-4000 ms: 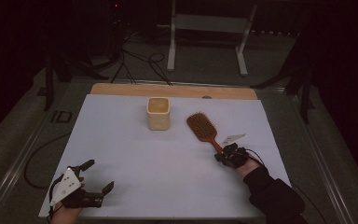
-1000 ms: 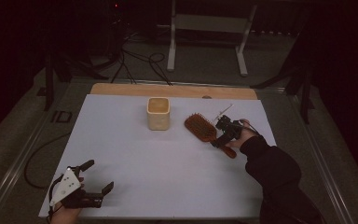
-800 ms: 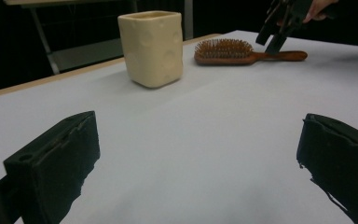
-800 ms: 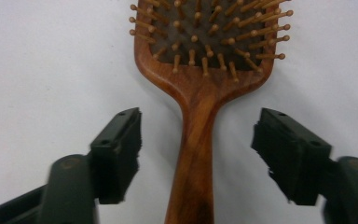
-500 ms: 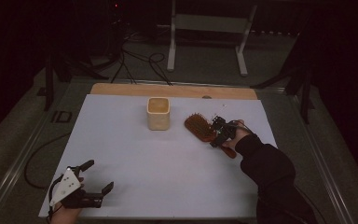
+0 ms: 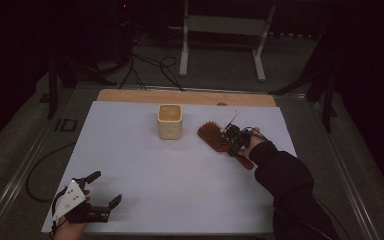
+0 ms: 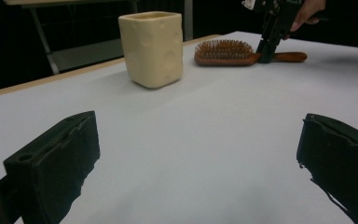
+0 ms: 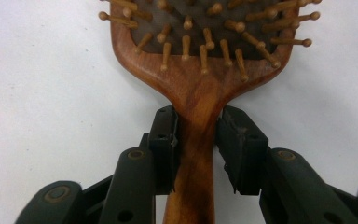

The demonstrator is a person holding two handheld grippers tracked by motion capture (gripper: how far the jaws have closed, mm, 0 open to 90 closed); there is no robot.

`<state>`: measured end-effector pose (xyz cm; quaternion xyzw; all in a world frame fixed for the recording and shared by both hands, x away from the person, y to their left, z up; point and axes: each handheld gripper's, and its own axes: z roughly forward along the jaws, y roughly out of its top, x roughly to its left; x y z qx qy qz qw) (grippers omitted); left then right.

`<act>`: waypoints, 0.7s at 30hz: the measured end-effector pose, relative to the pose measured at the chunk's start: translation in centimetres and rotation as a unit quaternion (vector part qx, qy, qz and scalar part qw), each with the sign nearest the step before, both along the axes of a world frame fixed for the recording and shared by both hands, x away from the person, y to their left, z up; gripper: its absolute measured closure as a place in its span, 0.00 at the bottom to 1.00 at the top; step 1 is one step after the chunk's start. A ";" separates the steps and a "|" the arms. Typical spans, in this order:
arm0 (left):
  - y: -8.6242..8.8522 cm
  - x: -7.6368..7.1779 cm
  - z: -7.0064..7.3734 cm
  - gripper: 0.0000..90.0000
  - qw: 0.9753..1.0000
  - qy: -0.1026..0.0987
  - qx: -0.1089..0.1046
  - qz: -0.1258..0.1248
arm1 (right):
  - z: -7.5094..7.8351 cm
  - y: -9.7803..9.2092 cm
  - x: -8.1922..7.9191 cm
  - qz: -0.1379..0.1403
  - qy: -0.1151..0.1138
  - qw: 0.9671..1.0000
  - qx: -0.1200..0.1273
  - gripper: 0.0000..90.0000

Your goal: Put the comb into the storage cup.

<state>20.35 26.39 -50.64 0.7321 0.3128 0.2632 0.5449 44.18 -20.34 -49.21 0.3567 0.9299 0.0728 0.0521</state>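
A wooden hairbrush lies bristles up on the white table, right of a cream square cup. My right gripper is at the brush's neck, where the handle meets the head. In the right gripper view its two black jaws press on either side of the hairbrush handle, so the right gripper is shut on it. My left gripper rests open near the front left corner. In the left gripper view the left gripper has nothing between its jaws, and the cup and hairbrush sit far ahead.
The white table sheet ends in a wooden strip at the back. Beyond it on the dark floor are cables and a metal stand. A dark sleeve reaches in from the front right.
My right gripper has moved from the handle's end, up along the handle to the brush's neck and closed on it. The left gripper and cup have stayed put.
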 end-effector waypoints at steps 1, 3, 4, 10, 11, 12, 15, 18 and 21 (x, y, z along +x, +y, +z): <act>0.0 0.0 0.0 0.00 1.000 -0.001 -0.003 0.000 | 0.0 0.1 0.0 0.003 -0.002 1.000 -0.005 0.77; 0.0 0.0 0.0 0.00 1.000 -0.002 -0.005 0.000 | 0.0 0.3 0.0 0.006 -0.002 1.000 -0.014 0.78; 0.0 0.0 0.0 0.00 1.000 -0.001 -0.001 0.000 | 0.0 0.3 0.0 0.006 0.000 1.000 -0.016 0.78; 0.0 0.0 0.0 0.00 1.000 0.001 0.001 -0.001 | 0.0 0.5 0.2 0.002 0.006 1.000 -0.022 0.79; 0.0 0.0 0.0 0.00 1.000 0.001 0.001 -0.001 | 0.0 0.5 0.2 0.002 0.006 1.000 -0.022 0.79; 0.0 0.0 0.0 0.00 1.000 0.000 -0.002 0.000 | 0.0 0.5 0.2 0.000 0.006 1.000 -0.023 0.79; -0.1 0.0 -0.1 0.00 1.000 0.000 0.001 -0.001 | -0.1 0.5 0.1 -0.005 0.007 1.000 -0.018 0.80; -0.1 0.1 0.0 0.00 1.000 0.001 0.000 -0.001 | 0.0 0.4 0.1 -0.010 0.007 1.000 -0.015 0.81; -0.1 0.1 -0.1 0.00 1.000 0.005 0.003 -0.001 | -0.1 0.3 0.0 -0.011 0.003 1.000 -0.011 0.81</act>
